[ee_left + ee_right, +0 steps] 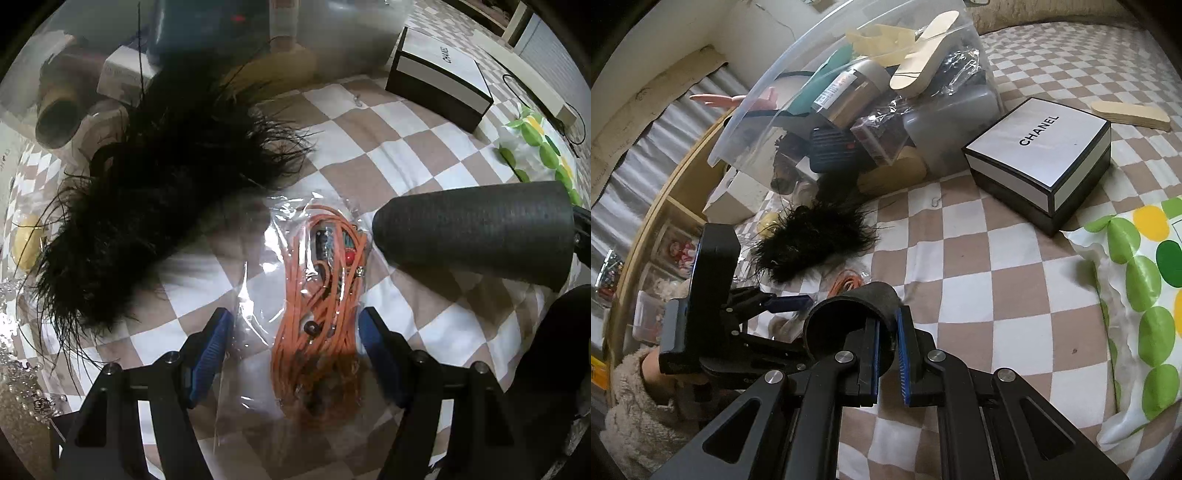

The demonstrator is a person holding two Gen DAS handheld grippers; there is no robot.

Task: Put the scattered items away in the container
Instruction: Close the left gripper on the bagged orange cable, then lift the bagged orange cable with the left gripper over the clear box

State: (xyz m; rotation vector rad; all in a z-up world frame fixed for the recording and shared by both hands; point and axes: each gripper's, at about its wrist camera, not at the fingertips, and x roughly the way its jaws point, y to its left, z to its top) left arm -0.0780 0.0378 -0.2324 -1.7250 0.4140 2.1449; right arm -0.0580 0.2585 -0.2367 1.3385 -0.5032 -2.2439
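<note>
Left wrist view: the box reads "CHANEL". The left gripper points down at the checked bedspread, its blue pads apart on either side of a clear bag of orange cord, not pressing it. A black feather tuft lies just left.

Right wrist view: "CHANEL" shows on the box lid. The right gripper is clamped on the rim of a black foam tube. The clear container, full of items, stands beyond the feathers.
</note>
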